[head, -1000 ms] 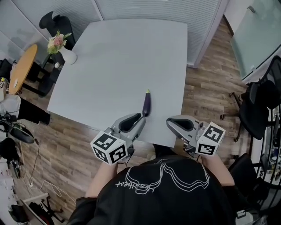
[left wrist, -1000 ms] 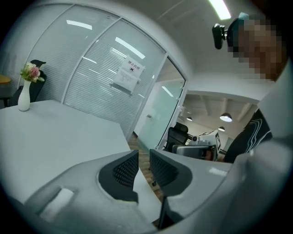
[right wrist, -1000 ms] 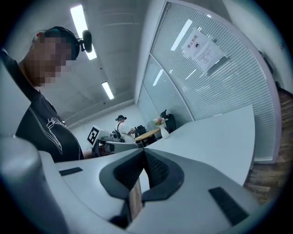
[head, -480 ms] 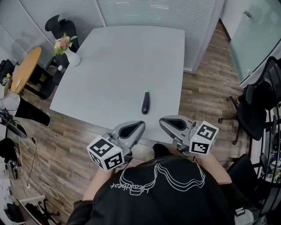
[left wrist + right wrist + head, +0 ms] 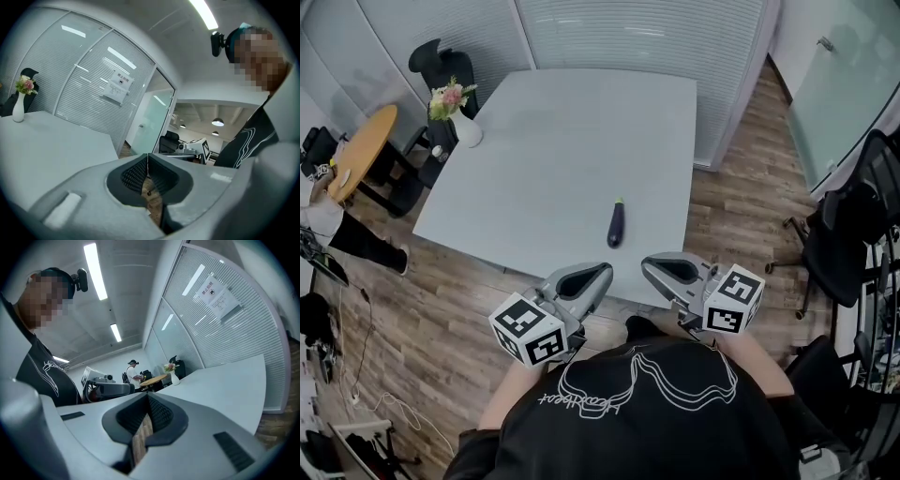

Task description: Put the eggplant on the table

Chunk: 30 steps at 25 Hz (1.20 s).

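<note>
The eggplant (image 5: 617, 223) is lying free on the tabletop (image 5: 562, 141), close to the near edge and toward the near right corner. Nothing is touching it. Its long axis is running from the near edge toward the far edge, with the green stem end turned away from the person.

The left tool (image 5: 602, 272) and the right tool (image 5: 649, 266) are being held just off the near edge, in front of the person's chest and apart from the eggplant. Both are being kept pressed together, with nothing pinched between the ribbed pads.

The eggplant is lying ahead of both tools, between the lines along which they are being pointed. The left tool is judged slightly nearer. With the eggplant resting on the tabletop, the placing is judged to be done.
</note>
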Each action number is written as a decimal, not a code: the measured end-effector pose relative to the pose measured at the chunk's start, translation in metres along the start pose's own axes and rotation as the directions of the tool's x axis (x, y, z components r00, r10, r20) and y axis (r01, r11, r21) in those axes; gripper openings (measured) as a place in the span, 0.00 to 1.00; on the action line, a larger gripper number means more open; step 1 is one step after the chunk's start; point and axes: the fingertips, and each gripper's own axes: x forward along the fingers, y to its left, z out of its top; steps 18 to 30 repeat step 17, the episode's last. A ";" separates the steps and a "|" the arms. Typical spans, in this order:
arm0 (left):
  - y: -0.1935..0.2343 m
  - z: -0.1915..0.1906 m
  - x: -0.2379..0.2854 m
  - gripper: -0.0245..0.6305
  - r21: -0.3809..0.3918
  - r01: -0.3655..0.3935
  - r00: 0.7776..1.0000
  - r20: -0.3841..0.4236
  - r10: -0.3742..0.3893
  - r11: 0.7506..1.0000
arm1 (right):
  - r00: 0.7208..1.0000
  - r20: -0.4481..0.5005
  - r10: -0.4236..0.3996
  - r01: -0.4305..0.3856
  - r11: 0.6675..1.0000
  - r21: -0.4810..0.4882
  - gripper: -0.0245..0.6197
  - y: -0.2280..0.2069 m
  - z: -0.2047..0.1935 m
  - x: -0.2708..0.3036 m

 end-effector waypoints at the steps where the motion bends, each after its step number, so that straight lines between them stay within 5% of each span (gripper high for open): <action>1: 0.000 0.000 -0.001 0.07 -0.004 0.004 1.000 0.004 -0.004 1.000 | 1.000 -0.001 -0.003 0.003 1.000 -0.001 0.05 0.000 0.000 0.000; 30: 0.012 -0.015 0.001 0.06 0.028 -0.009 0.999 -0.046 0.011 1.000 | 1.000 -0.016 -0.027 0.027 0.999 0.031 0.05 -0.007 -0.011 0.006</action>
